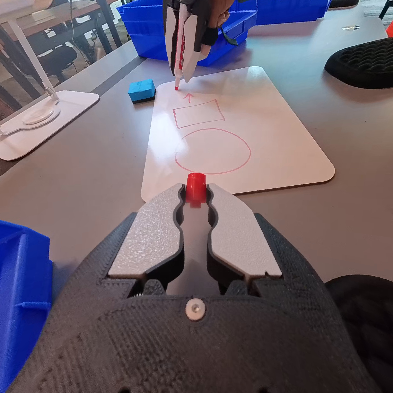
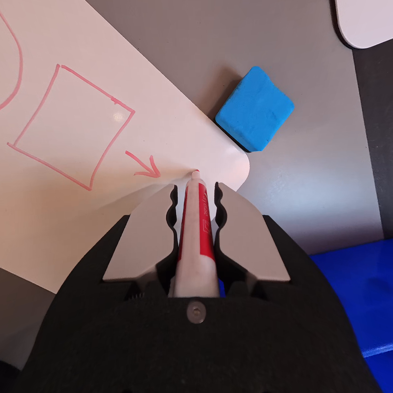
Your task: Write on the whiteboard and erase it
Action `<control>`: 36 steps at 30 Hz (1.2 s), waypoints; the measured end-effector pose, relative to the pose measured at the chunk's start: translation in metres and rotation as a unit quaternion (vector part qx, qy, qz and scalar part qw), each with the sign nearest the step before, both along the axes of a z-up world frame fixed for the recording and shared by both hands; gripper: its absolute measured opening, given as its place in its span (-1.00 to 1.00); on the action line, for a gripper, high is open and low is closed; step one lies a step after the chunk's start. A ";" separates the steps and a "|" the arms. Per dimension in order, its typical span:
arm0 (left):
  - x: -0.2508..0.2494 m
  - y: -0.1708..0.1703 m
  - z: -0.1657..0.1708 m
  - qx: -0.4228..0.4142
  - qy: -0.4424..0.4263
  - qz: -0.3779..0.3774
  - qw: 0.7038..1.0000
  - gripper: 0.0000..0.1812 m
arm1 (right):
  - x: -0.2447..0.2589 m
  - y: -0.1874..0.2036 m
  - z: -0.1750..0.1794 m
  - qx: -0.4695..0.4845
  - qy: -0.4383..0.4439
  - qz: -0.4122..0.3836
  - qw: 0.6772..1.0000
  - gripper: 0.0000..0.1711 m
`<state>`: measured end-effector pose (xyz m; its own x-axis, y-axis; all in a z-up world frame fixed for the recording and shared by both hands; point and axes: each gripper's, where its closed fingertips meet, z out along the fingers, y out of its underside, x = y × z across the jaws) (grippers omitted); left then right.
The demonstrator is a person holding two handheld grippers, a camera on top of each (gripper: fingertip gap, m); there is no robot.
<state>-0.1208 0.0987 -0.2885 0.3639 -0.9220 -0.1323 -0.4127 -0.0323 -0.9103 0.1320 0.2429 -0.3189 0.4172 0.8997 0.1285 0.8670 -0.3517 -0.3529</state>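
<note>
A white whiteboard [image 1: 265, 131] lies flat on the grey table, with a red circle, a red rectangle and a small red arrow drawn on it. My left gripper [image 1: 195, 187] is shut on the red marker cap [image 1: 196, 187] at the board's near edge. My right gripper [image 2: 195, 186] is shut on the red-and-white marker [image 2: 196, 229]; its tip touches the board [image 2: 106, 212] near the corner, just past the arrow. In the left wrist view the right gripper [image 1: 180, 76] stands upright at the board's far left corner. A blue eraser [image 1: 141, 91] lies beside that corner, also in the right wrist view [image 2: 255, 108].
Blue plastic bins [image 1: 146, 27] stand behind the board, and another bin [image 1: 19, 287] is at my near left. A white lamp base [image 1: 70, 106] sits left of the eraser. A black textured pad [image 1: 365, 63] lies at the right. My right fingertips sit around 30 cm from my left ones.
</note>
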 end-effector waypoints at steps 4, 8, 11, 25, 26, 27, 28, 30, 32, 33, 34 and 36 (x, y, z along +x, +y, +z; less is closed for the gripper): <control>0.000 0.000 0.000 0.000 0.000 0.000 1.000 -0.80 | 0.000 -0.013 0.000 -0.016 -0.002 0.007 1.000 -0.61; 0.001 -0.001 0.000 0.000 0.001 -0.001 1.000 -0.80 | 0.001 -0.041 0.000 -0.043 0.000 0.020 0.999 -0.61; 0.001 -0.001 -0.001 0.000 0.002 -0.003 1.000 -0.80 | -0.001 -0.062 0.000 -0.054 -0.002 0.034 0.998 -0.61; 0.001 -0.002 0.001 0.005 0.003 -0.003 1.000 -0.80 | 0.050 -0.035 0.001 -0.005 -0.070 -0.028 0.997 -0.60; 0.001 -0.002 0.000 0.004 0.003 -0.004 1.000 -0.80 | 0.051 -0.035 0.001 0.000 -0.078 -0.025 0.997 -0.61; 0.002 -0.002 0.000 0.003 0.003 -0.004 1.000 -0.80 | 0.050 -0.035 0.001 0.001 -0.079 -0.024 0.997 -0.61; 0.001 -0.002 0.000 0.004 0.004 -0.003 1.000 -0.80 | 0.050 -0.034 0.001 0.000 -0.080 -0.024 0.997 -0.60; 0.001 -0.002 0.001 0.005 0.003 -0.003 1.000 -0.80 | 0.048 -0.033 0.001 -0.002 -0.078 -0.024 0.997 -0.60; 0.001 -0.002 0.001 0.006 0.003 -0.002 1.000 -0.80 | 0.046 -0.032 0.001 -0.002 -0.077 -0.025 0.997 -0.61; 0.001 -0.002 0.001 0.005 0.003 -0.002 1.000 -0.80 | 0.044 -0.032 0.001 -0.001 -0.075 -0.026 0.997 -0.61; 0.001 -0.002 0.001 0.005 0.003 -0.003 1.000 -0.80 | 0.041 -0.030 0.001 0.001 -0.074 -0.027 0.997 -0.60; 0.002 -0.003 0.001 0.005 0.003 -0.004 1.000 -0.80 | 0.034 -0.026 0.001 0.007 -0.072 -0.028 0.997 -0.60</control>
<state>-0.1191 0.0961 -0.2876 0.3561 -0.9233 -0.1441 -0.4190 -0.0199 -0.9078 0.1661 0.2169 -0.3180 0.4427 0.8735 0.2027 0.8883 -0.3963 -0.2323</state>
